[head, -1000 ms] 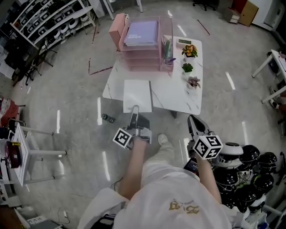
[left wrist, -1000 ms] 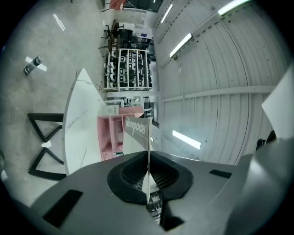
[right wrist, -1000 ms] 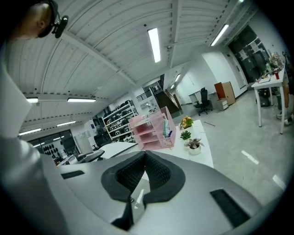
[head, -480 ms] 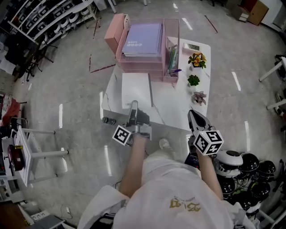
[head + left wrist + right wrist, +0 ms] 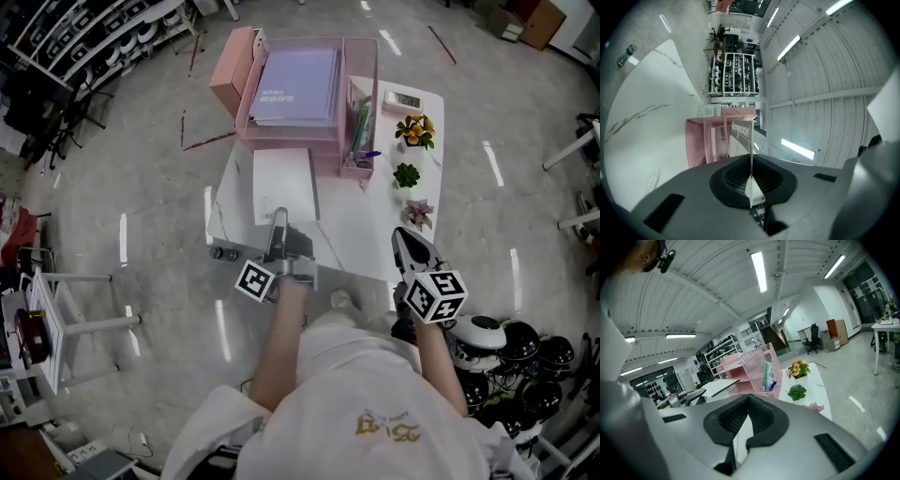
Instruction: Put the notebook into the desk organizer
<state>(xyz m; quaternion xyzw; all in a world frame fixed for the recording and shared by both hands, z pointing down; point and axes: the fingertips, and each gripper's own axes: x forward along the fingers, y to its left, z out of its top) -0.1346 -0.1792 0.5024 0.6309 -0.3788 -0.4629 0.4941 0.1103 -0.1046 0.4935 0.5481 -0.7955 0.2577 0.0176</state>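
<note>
A white notebook (image 5: 284, 186) hangs level over the near left part of the white marble table (image 5: 361, 220), and my left gripper (image 5: 280, 218) is shut on its near edge. Its far edge reaches the front of the pink desk organizer (image 5: 291, 136), whose top tray holds a purple notebook (image 5: 296, 86). In the left gripper view the held notebook (image 5: 741, 136) shows edge-on between the jaws of the left gripper (image 5: 751, 165), with the organizer (image 5: 704, 140) behind it. My right gripper (image 5: 411, 246) hovers at the table's near right edge; in its own view the right gripper (image 5: 748, 401) is shut and holds nothing.
Three small potted plants (image 5: 406, 172) line the table's right side. A pink pen holder with pens (image 5: 360, 122) adjoins the organizer, and a small device (image 5: 404, 97) lies at the back. Helmets (image 5: 487, 337) crowd the floor at right; a white stand (image 5: 56, 309) is at left.
The table and organizer have drawn closer. The notebook in my left gripper has moved forward until its far edge meets the organizer's front. The right gripper has kept its place beside me.
</note>
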